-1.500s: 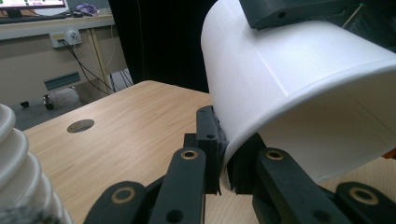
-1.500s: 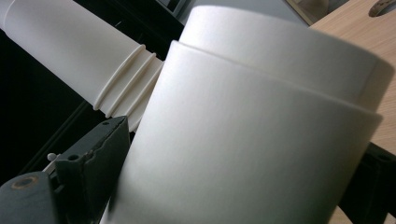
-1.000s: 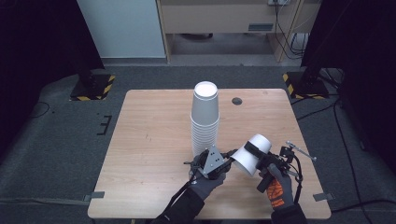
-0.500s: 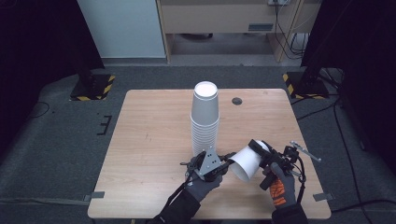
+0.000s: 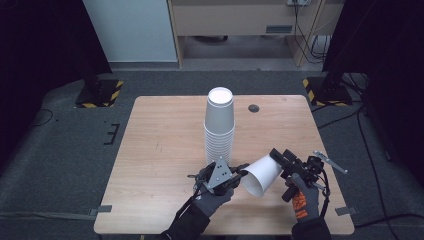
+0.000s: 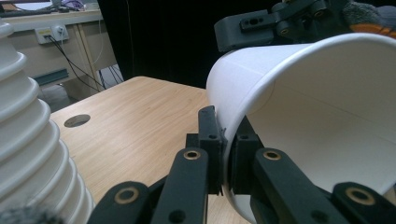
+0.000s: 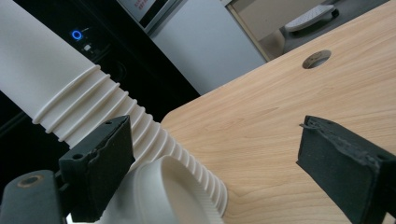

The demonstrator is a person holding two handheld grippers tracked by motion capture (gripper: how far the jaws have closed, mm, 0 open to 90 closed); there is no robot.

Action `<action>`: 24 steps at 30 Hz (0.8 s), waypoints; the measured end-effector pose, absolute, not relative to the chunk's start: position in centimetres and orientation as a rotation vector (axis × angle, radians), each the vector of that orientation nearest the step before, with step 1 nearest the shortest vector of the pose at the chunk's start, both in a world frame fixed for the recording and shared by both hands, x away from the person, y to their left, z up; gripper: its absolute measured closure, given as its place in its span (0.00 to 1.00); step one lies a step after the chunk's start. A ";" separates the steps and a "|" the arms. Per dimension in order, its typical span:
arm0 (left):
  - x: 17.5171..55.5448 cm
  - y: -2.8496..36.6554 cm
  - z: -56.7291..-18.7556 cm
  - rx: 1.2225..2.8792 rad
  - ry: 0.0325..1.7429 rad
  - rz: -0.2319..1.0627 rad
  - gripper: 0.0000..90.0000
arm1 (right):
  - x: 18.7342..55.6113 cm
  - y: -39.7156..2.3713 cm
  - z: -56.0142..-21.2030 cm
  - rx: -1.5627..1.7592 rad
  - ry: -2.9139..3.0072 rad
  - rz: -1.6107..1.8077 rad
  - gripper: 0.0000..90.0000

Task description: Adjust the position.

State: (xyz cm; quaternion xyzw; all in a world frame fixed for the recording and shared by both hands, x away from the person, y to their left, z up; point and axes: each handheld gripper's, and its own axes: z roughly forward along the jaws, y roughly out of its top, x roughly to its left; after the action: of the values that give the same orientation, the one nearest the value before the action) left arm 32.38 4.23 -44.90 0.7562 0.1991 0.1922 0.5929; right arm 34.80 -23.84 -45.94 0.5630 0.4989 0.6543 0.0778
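Observation:
A tall stack of white paper cups stands upside down mid-table; it also rises at the left of the left gripper view and runs as a ribbed column across the right gripper view. A single white cup lies tilted between both hands, near the front edge. My left gripper is shut on that cup's rim, one jaw inside and one outside. My right gripper is at the cup's base, with its jaws spread wider than the base.
The wooden table has a round cable hole at the back right. Bare wood lies left of the stack. Yellow-and-black striped stand feet sit on the floor beyond both back corners.
The single cup has dropped lower and tipped its mouth toward my left gripper, which now pinches the rim. My right hand has moved down and left with it.

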 end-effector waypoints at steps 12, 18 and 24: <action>32.2 6.5 -44.0 1.767 0.476 0.430 0.95 | 35.0 -24.8 -45.9 1.649 1.488 1.886 0.13; 32.0 7.5 -43.7 1.772 0.478 0.430 0.95 | 35.2 -25.4 -46.1 1.607 1.526 1.773 0.13; 31.7 8.8 -43.7 1.769 0.493 0.430 0.95 | 35.3 -25.9 -46.2 1.583 1.541 1.698 0.13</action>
State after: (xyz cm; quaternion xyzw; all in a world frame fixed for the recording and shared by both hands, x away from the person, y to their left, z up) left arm 31.75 8.80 -43.70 0.7591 0.2116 0.1846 0.5873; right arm 35.26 -25.86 -46.20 0.5592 0.5445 0.5997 0.1766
